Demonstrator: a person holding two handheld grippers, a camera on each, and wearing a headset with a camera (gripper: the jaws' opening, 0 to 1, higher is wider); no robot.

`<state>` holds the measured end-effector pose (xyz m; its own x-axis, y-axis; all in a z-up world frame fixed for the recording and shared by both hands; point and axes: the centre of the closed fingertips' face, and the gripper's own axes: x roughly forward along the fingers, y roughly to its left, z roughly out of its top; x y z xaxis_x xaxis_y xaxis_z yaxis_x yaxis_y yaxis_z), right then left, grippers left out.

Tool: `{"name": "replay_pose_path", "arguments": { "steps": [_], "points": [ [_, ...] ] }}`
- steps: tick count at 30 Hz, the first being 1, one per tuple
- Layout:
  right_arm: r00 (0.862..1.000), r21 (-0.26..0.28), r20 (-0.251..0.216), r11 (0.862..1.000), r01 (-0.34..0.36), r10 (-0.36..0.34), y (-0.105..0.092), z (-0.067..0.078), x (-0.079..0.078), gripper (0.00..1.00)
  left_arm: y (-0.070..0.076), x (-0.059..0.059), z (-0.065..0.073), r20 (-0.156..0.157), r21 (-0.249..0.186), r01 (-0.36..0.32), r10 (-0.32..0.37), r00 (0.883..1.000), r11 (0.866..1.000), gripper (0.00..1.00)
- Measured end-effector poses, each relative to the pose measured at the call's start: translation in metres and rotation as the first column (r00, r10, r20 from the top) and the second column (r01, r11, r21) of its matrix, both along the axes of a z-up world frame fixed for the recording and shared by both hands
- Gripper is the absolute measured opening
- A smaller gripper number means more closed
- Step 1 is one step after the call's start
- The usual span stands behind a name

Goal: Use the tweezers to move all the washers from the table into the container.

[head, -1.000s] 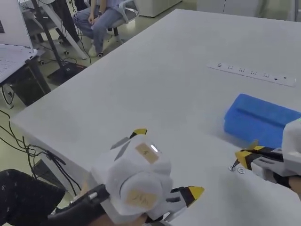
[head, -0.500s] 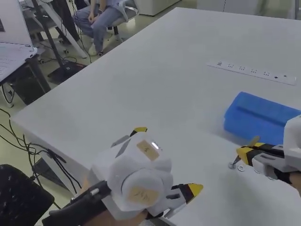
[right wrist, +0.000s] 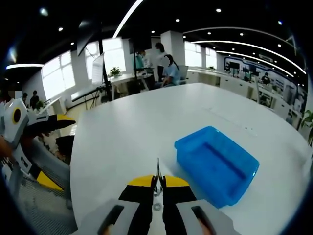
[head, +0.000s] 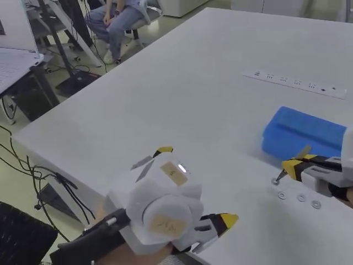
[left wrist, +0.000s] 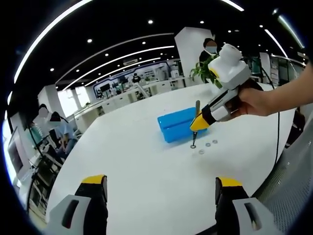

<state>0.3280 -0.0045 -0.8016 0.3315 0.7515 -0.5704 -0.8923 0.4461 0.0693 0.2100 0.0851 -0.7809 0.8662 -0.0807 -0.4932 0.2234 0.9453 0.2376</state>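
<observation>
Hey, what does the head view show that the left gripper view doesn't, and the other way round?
Head view, not the left gripper view: the white power strip beyond the container, and cables on the floor. Left gripper view, not the head view: ceiling lights and a potted plant. Both: the blue container, and the right hand-held gripper shut on the tweezers, their tip down by the washers on the table.

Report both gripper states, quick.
Left gripper: open, holding nothing.
Right gripper: closed on the tweezers.
</observation>
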Motion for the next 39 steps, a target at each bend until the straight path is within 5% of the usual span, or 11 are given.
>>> {"name": "replay_pose_path", "arguments": {
  "steps": [25,39],
  "points": [
    [0.992,0.02,0.118,0.999,0.034,-0.036,0.007,0.037,0.057,0.02,-0.005,-0.002,-0.006,-0.032,0.0,0.029,-0.029,0.999,1.0,0.94],
    [0.987,0.006,0.152,0.999,0.052,-0.052,0.017,0.033,0.083,0.02,-0.006,-0.002,-0.008,-0.044,0.002,0.03,-0.03,0.999,1.0,0.92]
  ]
}}
